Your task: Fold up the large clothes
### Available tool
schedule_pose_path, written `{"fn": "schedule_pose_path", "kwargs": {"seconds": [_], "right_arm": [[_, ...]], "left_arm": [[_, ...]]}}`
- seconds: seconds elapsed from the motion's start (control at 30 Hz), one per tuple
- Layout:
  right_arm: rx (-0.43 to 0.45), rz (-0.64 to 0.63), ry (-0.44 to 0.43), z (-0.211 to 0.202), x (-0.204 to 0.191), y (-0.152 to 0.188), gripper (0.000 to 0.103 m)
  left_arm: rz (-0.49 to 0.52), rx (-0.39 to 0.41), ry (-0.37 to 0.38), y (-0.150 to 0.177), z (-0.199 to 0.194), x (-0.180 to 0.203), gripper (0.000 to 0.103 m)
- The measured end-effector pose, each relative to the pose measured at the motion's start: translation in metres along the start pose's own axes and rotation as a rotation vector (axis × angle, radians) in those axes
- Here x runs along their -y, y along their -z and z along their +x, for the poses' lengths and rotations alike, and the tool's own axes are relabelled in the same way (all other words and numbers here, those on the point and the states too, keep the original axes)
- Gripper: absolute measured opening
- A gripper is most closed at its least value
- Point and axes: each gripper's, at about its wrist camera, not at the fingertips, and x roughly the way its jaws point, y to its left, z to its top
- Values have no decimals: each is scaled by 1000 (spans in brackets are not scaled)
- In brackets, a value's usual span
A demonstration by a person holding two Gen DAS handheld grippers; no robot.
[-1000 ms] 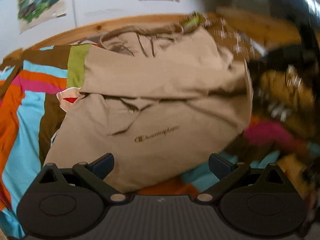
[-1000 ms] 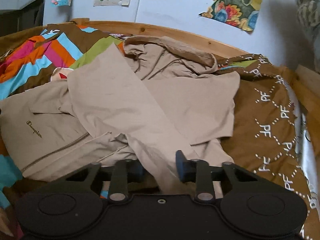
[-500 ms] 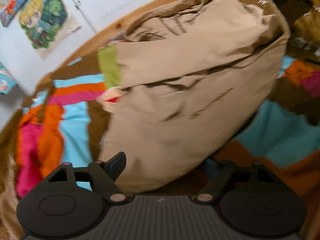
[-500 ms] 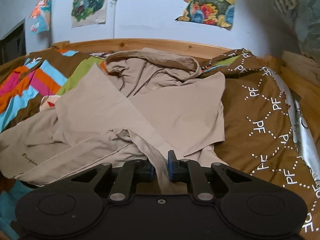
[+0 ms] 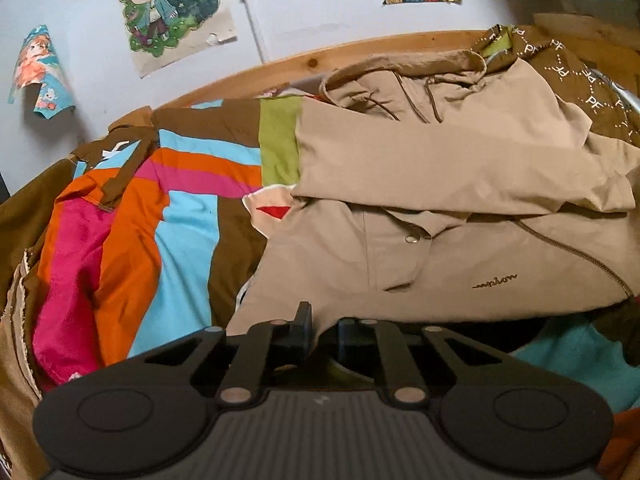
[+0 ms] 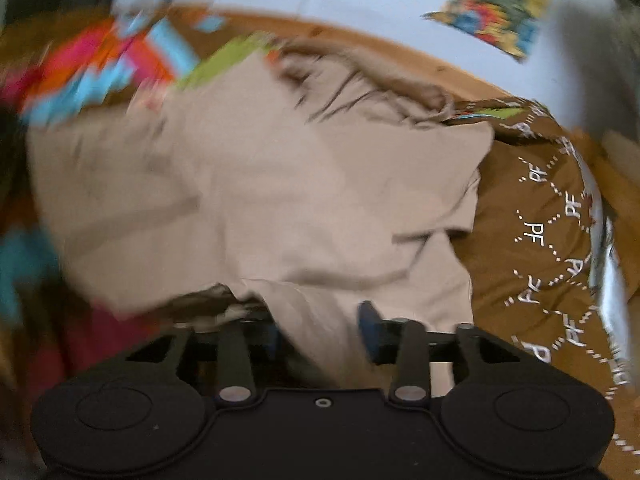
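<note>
Both grippers have changed since half a second ago: the left gripper (image 5: 320, 330), which was wide apart over the hem, now has its fingers pulled close together on the bottom edge of the tan hoodie (image 5: 460, 208), and the right gripper (image 6: 320, 334), which was pinched tight on a strip of the cloth, now has its fingers apart with the cloth lying loose between them. The right wrist view is very blurry, so small things there are hard to make out. The hoodie lies on the bed, spread over a striped blanket (image 5: 168, 240) with pink, orange, blue, green and brown bands. One sleeve (image 5: 440, 168) is folded flat across the chest. The hood with its two brown strings (image 5: 420, 92) lies at the far end, near the wooden bed frame (image 5: 248, 76). A small brown word is stitched on the front, and a zipper (image 5: 580, 256) runs down beside it. A brown cover with white letters (image 6: 540, 240) lies on the right side of the bed, touching the hoodie. Cartoon posters (image 5: 176, 12) hang on the pale wall behind the bed.
</note>
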Motion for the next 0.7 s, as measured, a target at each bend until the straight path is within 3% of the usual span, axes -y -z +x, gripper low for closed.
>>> {"fn": "schedule_pose_path", "kwargs": {"seconds": [0.07, 0.2, 0.23, 0.33, 0.47, 0.7], "right_arm": [[-33, -128, 20, -4, -14, 14, 63], [-99, -320, 127, 7, -34, 31, 69], [-100, -336, 156, 11, -35, 32, 63], [-73, -328, 185, 13, -35, 26, 17], [-23, -313, 187, -8, -30, 10, 8], [68, -182, 181, -73, -12, -19, 5]], "left_arm": [[-2, 3, -7, -1, 0, 0, 12], [-9, 9, -5, -1, 0, 1, 7], [-3, 18, -5, 0, -1, 2, 5], [18, 45, -6, 1, -9, 7, 0], [29, 46, 23, -9, -27, 4, 0], [28, 83, 86, -41, -76, -17, 0]]}}
